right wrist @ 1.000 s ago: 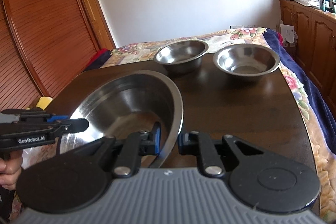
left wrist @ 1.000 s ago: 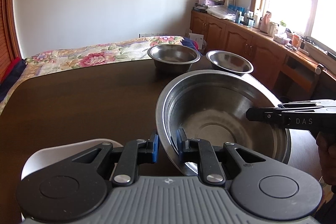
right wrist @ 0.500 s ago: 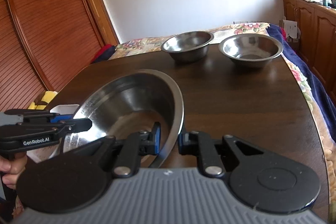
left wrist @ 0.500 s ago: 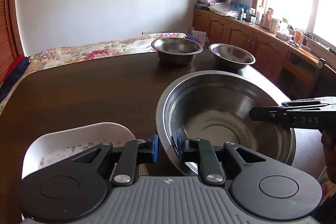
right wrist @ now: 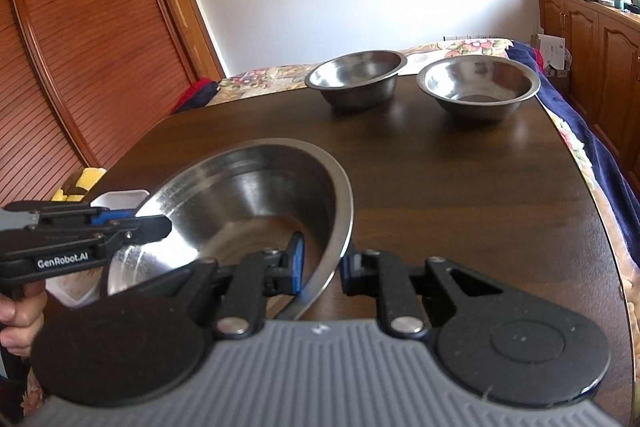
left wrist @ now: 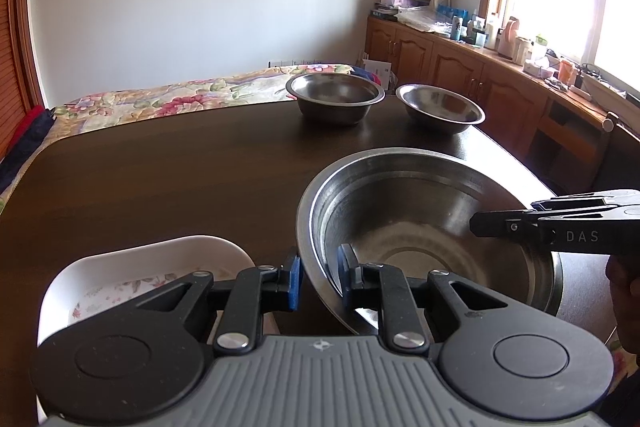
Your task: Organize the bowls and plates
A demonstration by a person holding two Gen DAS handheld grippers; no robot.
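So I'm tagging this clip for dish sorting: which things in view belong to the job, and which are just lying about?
Part of the job:
- large steel bowl, gripped by left gripper and right gripper
- two small steel bowls
- white dish

Just lying about:
- floral bedspread
- clutter on the wooden cabinets

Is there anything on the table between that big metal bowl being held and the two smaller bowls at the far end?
Nothing: both views show only bare dark table between the big bowl and the two smaller bowls.
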